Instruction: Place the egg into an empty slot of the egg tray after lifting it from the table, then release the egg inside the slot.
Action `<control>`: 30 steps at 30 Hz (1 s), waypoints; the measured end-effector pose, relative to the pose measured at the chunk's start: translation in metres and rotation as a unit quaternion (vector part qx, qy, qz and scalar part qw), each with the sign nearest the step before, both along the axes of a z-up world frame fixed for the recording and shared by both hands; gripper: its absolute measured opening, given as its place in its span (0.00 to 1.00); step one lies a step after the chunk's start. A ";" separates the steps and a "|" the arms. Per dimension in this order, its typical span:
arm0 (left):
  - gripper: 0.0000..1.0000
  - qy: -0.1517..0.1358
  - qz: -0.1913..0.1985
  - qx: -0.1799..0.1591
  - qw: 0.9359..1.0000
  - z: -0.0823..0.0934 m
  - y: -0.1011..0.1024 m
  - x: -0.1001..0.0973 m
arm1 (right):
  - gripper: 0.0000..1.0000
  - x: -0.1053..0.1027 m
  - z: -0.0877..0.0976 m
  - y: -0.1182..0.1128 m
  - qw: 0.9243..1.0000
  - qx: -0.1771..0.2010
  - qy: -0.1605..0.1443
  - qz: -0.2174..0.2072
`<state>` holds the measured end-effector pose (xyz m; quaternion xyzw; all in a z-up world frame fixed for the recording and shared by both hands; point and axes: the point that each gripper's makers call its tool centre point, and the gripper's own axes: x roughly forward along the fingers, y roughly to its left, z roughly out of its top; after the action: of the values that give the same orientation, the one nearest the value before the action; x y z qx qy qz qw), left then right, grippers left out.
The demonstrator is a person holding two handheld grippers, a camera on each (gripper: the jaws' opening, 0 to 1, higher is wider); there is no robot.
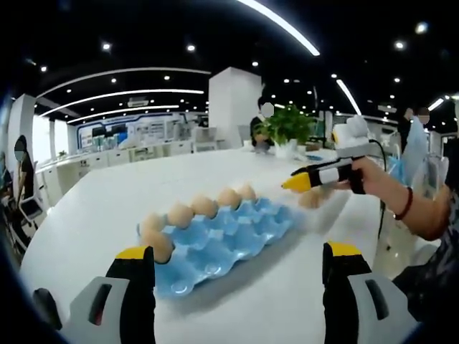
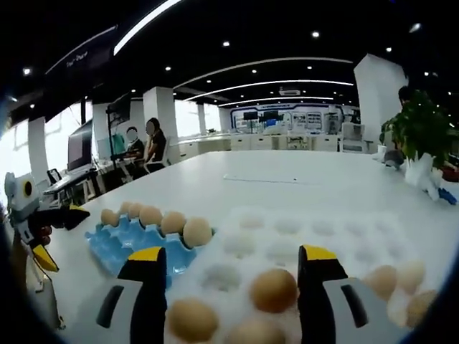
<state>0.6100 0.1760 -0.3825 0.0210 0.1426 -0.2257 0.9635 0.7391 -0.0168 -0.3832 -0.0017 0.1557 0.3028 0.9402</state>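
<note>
Egg: between the right tongs, wide, untouched, in white tray.
Left tongs: wide, before blue tray.

Large open-plan office or showroom. Dark ceiling with long curved light strips and small spotlights. Broad white worktop stretches into room. White square pillars, potted green plant, blue display wall at far end. People sit at desks with monitors along windows.

Blue egg tray w/ brown eggs along far row.
</note>
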 end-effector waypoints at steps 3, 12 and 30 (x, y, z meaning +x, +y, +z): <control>0.99 -0.002 -0.002 -0.001 1.000 0.001 -0.002 0.001 | 0.68 0.001 0.000 -0.003 1.000 0.004 0.002 -0.008; 0.99 0.000 -0.003 0.002 1.000 -0.003 -0.004 0.000 | 0.57 -0.003 -0.008 -0.015 0.999 -0.029 0.011 -0.035; 0.98 -0.003 0.000 0.000 1.000 -0.003 -0.001 -0.004 | 0.33 -0.004 -0.027 -0.038 0.986 -0.085 0.078 -0.120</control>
<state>0.6063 0.1749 -0.3851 0.0219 0.1401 -0.2258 0.9638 0.7347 -0.0553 -0.4102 -0.0393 0.2528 0.1725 0.9512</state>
